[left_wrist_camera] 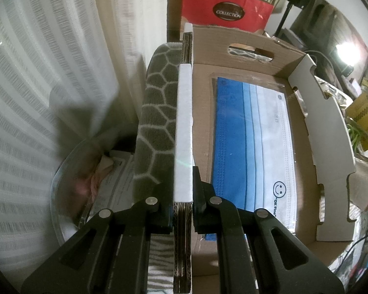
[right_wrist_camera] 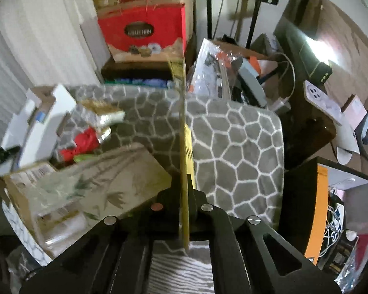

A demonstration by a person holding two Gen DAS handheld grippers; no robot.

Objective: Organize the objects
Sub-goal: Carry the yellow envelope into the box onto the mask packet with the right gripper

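Clamping the cardboard box [left_wrist_camera: 247,46] by its left wall at frame centre, left gripper [left_wrist_camera: 182,210] fully closed; right gripper [right_wrist_camera: 185,210] pinching a thin yellow card [right_wrist_camera: 184,161] edge-on, bottom centre, above grey mat [right_wrist_camera: 238,152].

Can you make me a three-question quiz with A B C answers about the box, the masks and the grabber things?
1. Where does the pack of masks lie?
A in the cardboard box
B on the grey mat
C in the red box

2. What colour is the thin item in the right gripper?
A pink
B yellow
C black

3. What is the left gripper doing?
A hanging open
B gripping the box wall
C holding a mask

Answers: 1 A, the pack rests flat on the box floor. 2 B, its edge is yellow. 3 B, both jaws press the cardboard edge.
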